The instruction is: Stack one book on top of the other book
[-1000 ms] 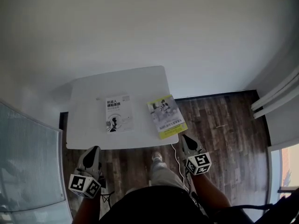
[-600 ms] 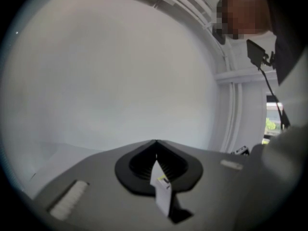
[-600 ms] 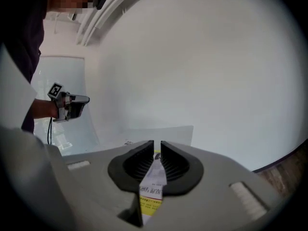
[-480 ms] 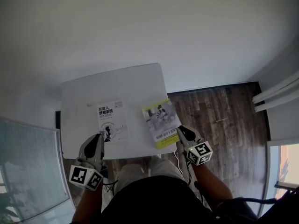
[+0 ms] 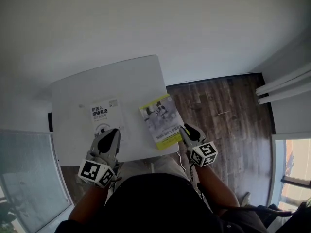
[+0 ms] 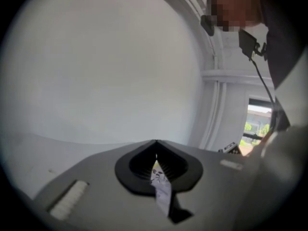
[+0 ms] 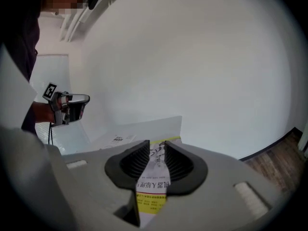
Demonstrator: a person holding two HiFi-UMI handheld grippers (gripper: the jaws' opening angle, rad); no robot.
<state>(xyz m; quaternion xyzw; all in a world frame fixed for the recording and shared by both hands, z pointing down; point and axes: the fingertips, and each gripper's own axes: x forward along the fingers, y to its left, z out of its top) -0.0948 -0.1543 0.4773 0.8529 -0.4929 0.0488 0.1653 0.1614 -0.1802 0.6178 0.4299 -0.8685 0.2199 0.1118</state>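
Two books lie side by side on the white table (image 5: 126, 79). The white book (image 5: 103, 116) with black print is at the left, and the grey book with a yellow band (image 5: 160, 120) is at the right, slightly turned. My left gripper (image 5: 110, 139) hangs over the white book's near end with its jaw tips together. A strip of printed cover (image 6: 162, 186) shows below them. My right gripper (image 5: 185, 130) is at the grey book's near right corner. Its jaws are opening, and the grey book (image 7: 153, 177) shows through the gap, with no pad pressing on it.
The table's right edge (image 5: 165, 86) borders dark wood floor (image 5: 218, 110). A glass panel (image 5: 24, 178) stands at the left and white window frames (image 5: 286, 89) at the right. In the right gripper view my left gripper (image 7: 70, 106) shows beyond the white book (image 7: 118, 138).
Both grippers have come forward from below the table's near edge onto the books. The left went furthest, over the white book. The right gripper's jaws have parted.
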